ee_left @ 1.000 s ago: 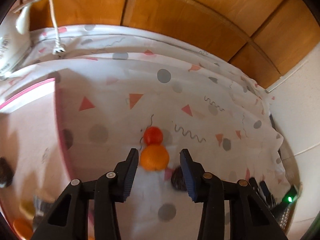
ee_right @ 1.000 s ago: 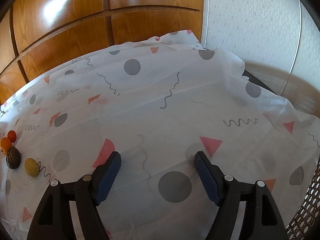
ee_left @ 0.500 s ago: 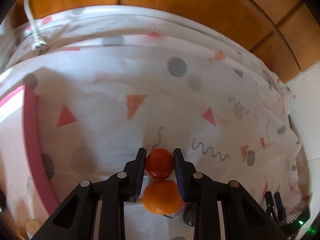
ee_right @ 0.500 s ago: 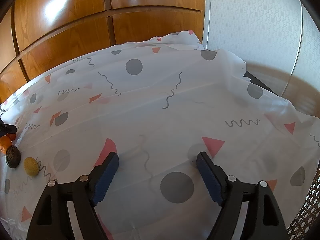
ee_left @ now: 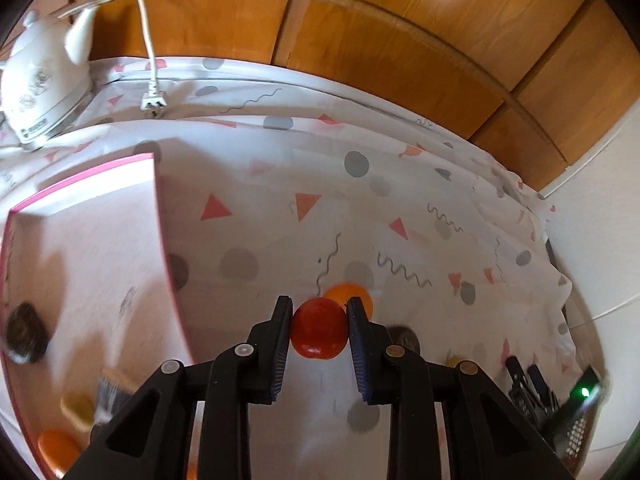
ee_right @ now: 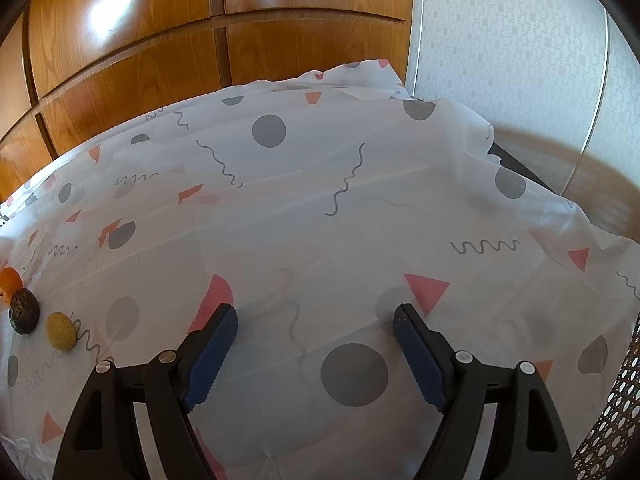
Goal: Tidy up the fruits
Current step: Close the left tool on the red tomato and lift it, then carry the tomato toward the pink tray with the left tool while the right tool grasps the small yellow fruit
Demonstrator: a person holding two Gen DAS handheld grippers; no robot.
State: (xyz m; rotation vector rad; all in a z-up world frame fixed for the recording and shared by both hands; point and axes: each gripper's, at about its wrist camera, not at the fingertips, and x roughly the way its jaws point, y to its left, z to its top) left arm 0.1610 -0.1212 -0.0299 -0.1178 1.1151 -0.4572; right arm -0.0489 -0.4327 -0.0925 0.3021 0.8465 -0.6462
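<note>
My left gripper (ee_left: pixel 319 307) is shut on a small red fruit (ee_left: pixel 319 334), lifted above the patterned tablecloth. Just behind it an orange (ee_left: pixel 352 294) lies on the cloth, with a dark fruit (ee_left: pixel 405 338) to its right, partly hidden by a finger. A pink-rimmed white tray (ee_left: pixel 156 216) at the left holds a dark fruit (ee_left: pixel 25 332), a yellow one (ee_left: pixel 78 410) and an orange one (ee_left: pixel 56 446). My right gripper (ee_right: pixel 314 316) hangs open over bare cloth. At that view's left edge lie the orange (ee_right: pixel 10 280), the dark fruit (ee_right: pixel 24 310) and a yellow fruit (ee_right: pixel 60 330).
A white electric kettle (ee_left: pixel 44 80) with its cord and plug (ee_left: pixel 154 100) stands at the back left. Wooden cabinet doors (ee_left: pixel 380 40) run along the back. A metal grater (ee_left: pixel 576 436) and dark clips (ee_left: pixel 528 384) lie at the right. A wicker surface (ee_right: pixel 616 412) borders the table.
The left gripper moved forward past the orange, closed on the red fruit and then drew back and lifted it. The right gripper kept still.
</note>
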